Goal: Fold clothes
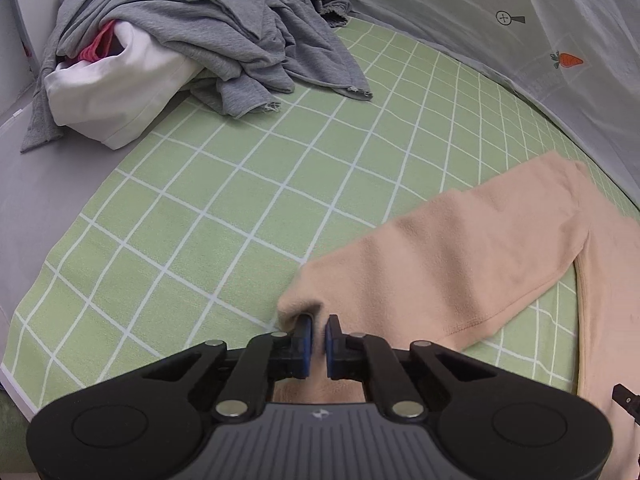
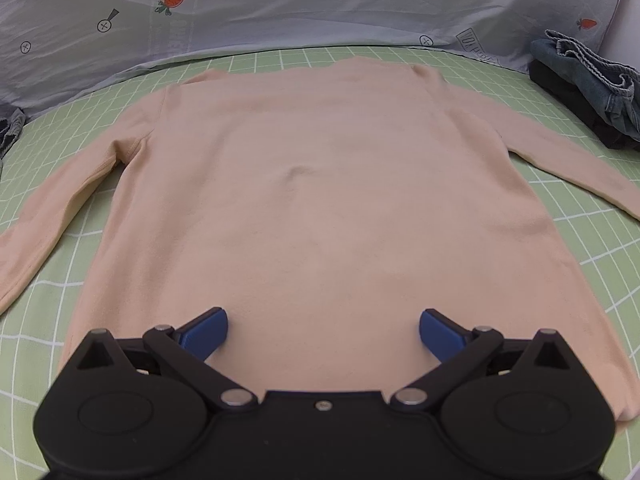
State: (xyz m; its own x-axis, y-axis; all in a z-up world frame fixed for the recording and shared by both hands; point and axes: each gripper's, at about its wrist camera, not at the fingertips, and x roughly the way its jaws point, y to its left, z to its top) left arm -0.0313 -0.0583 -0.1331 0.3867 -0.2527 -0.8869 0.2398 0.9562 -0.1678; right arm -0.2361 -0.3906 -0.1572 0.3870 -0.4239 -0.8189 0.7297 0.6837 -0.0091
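Observation:
A peach long-sleeved top (image 2: 320, 200) lies flat and spread out on the green checked sheet (image 2: 580, 272), both sleeves out to the sides. In the left wrist view its left sleeve (image 1: 460, 252) runs toward me, and my left gripper (image 1: 318, 338) is shut on the sleeve's cuff end, fabric pinched between the blue pads. My right gripper (image 2: 323, 332) stands open just above the top's lower body near the hem, its blue fingers (image 2: 204, 336) wide apart with nothing gripped between them.
A heap of grey clothes (image 1: 208, 32) with a white garment (image 1: 116, 92) and a bit of red lies at the far left of the sheet. Folded denim and dark clothes (image 2: 592, 92) sit at the far right. A grey carrot-print cloth (image 2: 320, 8) bounds the far side.

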